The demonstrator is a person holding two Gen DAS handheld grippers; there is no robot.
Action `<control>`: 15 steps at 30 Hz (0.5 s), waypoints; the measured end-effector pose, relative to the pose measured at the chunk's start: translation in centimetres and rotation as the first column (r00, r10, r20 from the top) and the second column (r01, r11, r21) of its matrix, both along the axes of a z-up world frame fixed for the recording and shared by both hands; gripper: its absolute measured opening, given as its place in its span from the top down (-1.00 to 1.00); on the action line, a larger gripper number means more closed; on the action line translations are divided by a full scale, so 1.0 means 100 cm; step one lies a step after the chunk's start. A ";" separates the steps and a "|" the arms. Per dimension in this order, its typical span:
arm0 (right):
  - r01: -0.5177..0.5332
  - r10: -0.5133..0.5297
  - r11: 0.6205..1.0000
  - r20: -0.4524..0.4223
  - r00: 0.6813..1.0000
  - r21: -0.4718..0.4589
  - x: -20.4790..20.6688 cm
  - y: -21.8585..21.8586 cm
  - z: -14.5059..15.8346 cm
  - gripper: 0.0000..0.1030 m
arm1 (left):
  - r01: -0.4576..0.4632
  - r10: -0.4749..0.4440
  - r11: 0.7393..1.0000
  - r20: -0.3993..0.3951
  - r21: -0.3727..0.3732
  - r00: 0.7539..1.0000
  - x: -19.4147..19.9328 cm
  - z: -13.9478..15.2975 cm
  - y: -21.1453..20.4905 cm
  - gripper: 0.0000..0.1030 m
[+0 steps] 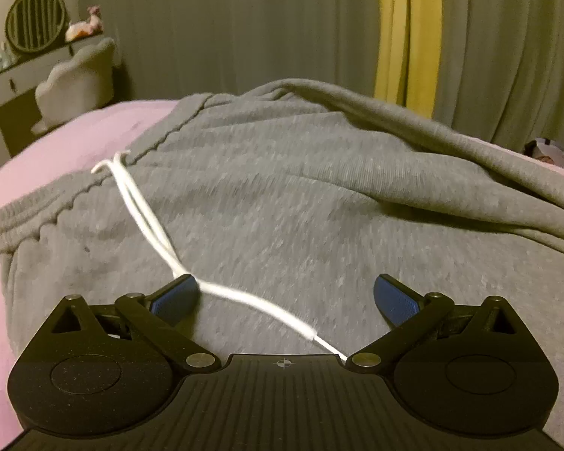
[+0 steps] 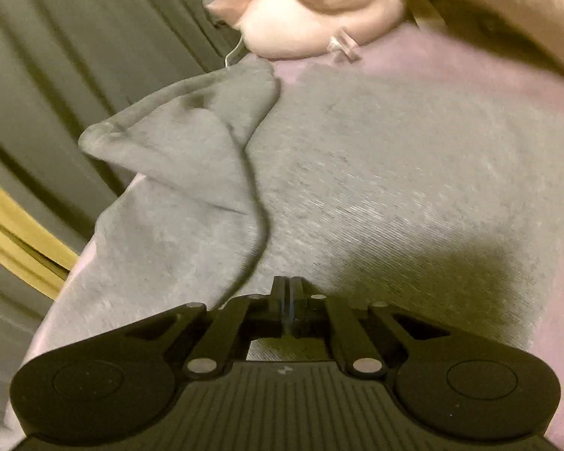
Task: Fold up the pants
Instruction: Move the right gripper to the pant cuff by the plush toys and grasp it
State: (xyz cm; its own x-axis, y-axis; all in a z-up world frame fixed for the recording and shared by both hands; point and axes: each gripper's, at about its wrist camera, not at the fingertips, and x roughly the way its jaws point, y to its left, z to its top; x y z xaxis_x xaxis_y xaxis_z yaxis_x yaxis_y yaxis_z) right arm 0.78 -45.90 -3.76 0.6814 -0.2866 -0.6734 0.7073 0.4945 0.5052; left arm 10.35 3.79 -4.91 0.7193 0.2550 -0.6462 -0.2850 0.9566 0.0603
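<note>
Pink fleece blanket [image 1: 56, 158] at 9 o'clock. Grey ribbed-knit pants [image 1: 282, 195] lie spread on it, elastic waistband [image 1: 30, 221] at 9, white drawstring [image 1: 146, 221] trailing toward 6. Left gripper [image 1: 285, 300] fingers spread, blue textured pads [image 1: 393, 300], nothing between them. Right gripper [image 2: 290, 300] fingers pressed together over the grey cloth; pinch unclear. Crumpled pant leg [image 2: 176, 139] at 10. No readable text.

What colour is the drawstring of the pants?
White; the drawstring shows best in the left wrist view.
</note>
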 end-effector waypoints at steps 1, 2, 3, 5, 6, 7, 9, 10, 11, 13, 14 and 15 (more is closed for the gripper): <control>0.008 -0.007 1.000 0.016 1.000 -0.014 -0.001 -0.003 0.009 0.87 | 0.002 -0.002 1.000 -0.002 -0.003 1.000 -0.002 0.001 0.000 -1.00; 0.004 -0.001 0.998 0.044 0.999 -0.062 -0.003 -0.002 0.019 0.78 | 0.002 -0.002 1.000 -0.004 -0.004 1.000 -0.002 0.001 0.000 -1.00; -0.014 0.025 0.990 0.078 0.997 -0.138 -0.004 0.003 0.028 0.53 | 0.000 0.000 1.000 -0.006 -0.006 1.000 -0.003 0.002 -0.001 -1.00; -0.031 0.067 0.946 0.101 0.993 -0.323 -0.002 0.018 0.037 0.03 | -0.002 0.002 1.000 -0.009 -0.002 1.000 -0.004 0.002 -0.002 -1.00; -0.065 0.105 0.908 0.076 0.992 -0.413 0.003 0.026 0.038 -0.06 | -0.003 0.003 1.000 -0.011 0.003 1.000 -0.005 0.002 -0.004 -1.00; -0.106 0.140 0.880 0.040 0.989 -0.464 0.009 0.032 0.037 -0.07 | -0.001 0.001 1.000 -0.010 0.008 1.000 -0.006 0.003 -0.005 -1.00; -0.184 0.211 0.811 -0.017 0.977 -0.555 0.023 0.046 0.038 -0.07 | -0.002 0.002 1.000 -0.007 0.014 1.000 -0.008 0.002 -0.006 -1.00; -0.205 0.219 0.755 -0.056 0.974 -0.622 0.033 0.055 0.038 -0.07 | -0.004 0.004 1.000 -0.006 0.016 1.000 -0.009 0.002 -0.007 -1.00; -0.219 0.201 0.686 -0.109 0.974 -0.693 0.041 0.065 0.036 -0.06 | -0.005 0.005 1.000 -0.004 0.016 1.000 -0.009 0.002 -0.007 -1.00; -0.287 0.165 0.544 -0.236 0.958 -0.788 0.062 0.076 0.026 -0.06 | -0.008 0.008 1.000 -0.003 0.014 1.000 -0.008 0.001 -0.006 -1.00; -0.317 0.160 0.509 -0.274 0.948 -0.800 0.069 0.079 0.021 -0.01 | -0.010 0.010 1.000 0.000 0.014 1.000 -0.008 0.001 -0.006 -1.00; -0.329 0.154 0.492 -0.292 0.944 -0.806 0.076 0.079 0.016 -0.01 | -0.012 0.012 1.000 0.002 0.015 1.000 -0.008 0.000 -0.007 -1.00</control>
